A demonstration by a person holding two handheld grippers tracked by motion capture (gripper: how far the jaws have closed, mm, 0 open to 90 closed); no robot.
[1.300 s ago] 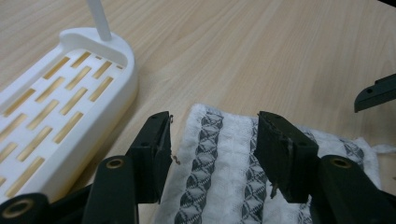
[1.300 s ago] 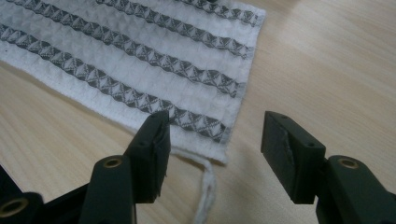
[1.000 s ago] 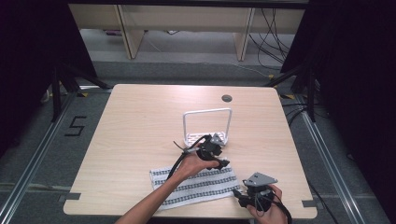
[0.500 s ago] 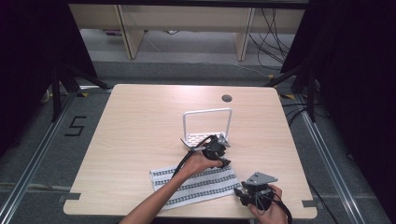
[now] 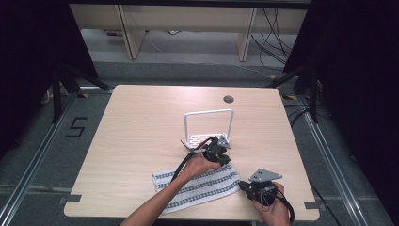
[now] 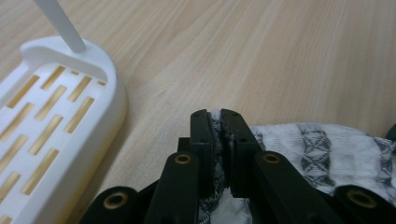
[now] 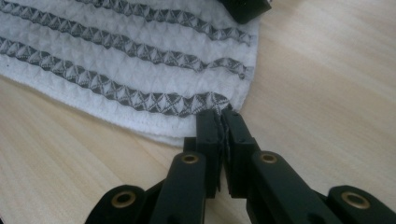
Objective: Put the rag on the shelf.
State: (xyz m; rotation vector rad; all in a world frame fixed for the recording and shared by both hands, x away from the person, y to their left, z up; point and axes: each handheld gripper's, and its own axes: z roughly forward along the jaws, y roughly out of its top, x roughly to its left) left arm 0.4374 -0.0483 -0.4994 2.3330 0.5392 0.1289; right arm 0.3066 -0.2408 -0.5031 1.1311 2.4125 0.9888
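Left gripper (image 6: 220, 122) clamped on far corner of striped towel (image 5: 197, 186), beside white rack (image 5: 209, 127). Right gripper (image 7: 221, 122) pinching near corner, jaws just closed.

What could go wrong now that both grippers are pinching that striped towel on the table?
1. The right gripper bites only the very corner of the towel, so the cloth could slip out when lifted.
2. The left gripper works right beside the white rack; a careless lift might knock or drag it.
3. If the hands rise unevenly, the towel may sag or twist.
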